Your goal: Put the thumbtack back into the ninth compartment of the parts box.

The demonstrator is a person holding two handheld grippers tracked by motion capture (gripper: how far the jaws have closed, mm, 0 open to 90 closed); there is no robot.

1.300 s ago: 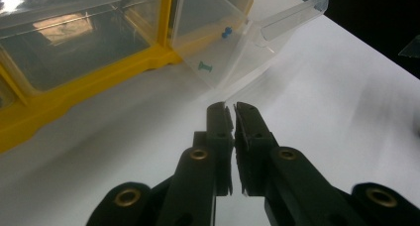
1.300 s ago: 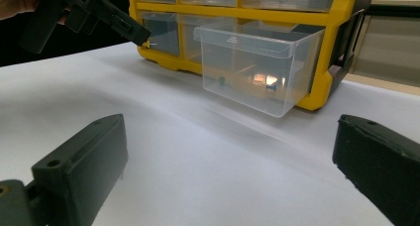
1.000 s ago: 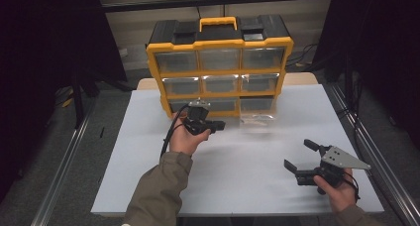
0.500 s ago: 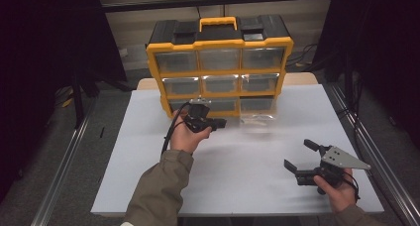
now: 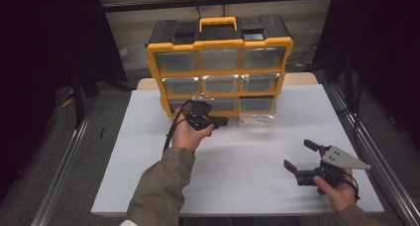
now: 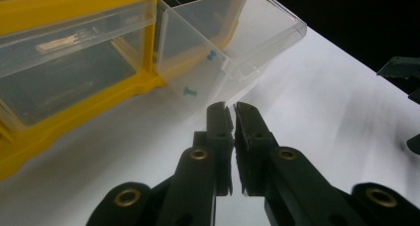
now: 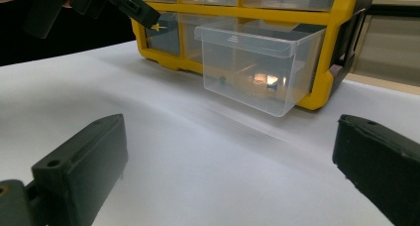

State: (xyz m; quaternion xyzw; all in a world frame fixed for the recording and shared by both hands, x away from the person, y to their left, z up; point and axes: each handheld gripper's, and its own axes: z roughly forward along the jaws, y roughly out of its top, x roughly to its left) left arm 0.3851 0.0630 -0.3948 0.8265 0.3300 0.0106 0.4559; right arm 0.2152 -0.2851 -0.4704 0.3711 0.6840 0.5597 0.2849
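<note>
A yellow and black drawer cabinet stands at the back of the white table. Its bottom right clear drawer is pulled out, and small teal pins lie in it. My left gripper hovers just left of that drawer with its jaws pressed together. In the right gripper view the left gripper's tip pinches a small yellow pin. My right gripper rests low at the front right, wide open, facing the drawer with nothing between its jaws.
The cabinet's other drawers are pushed in, and one holds a metal piece. Metal rails run along both sides of the table. Bare tabletop lies between the two grippers.
</note>
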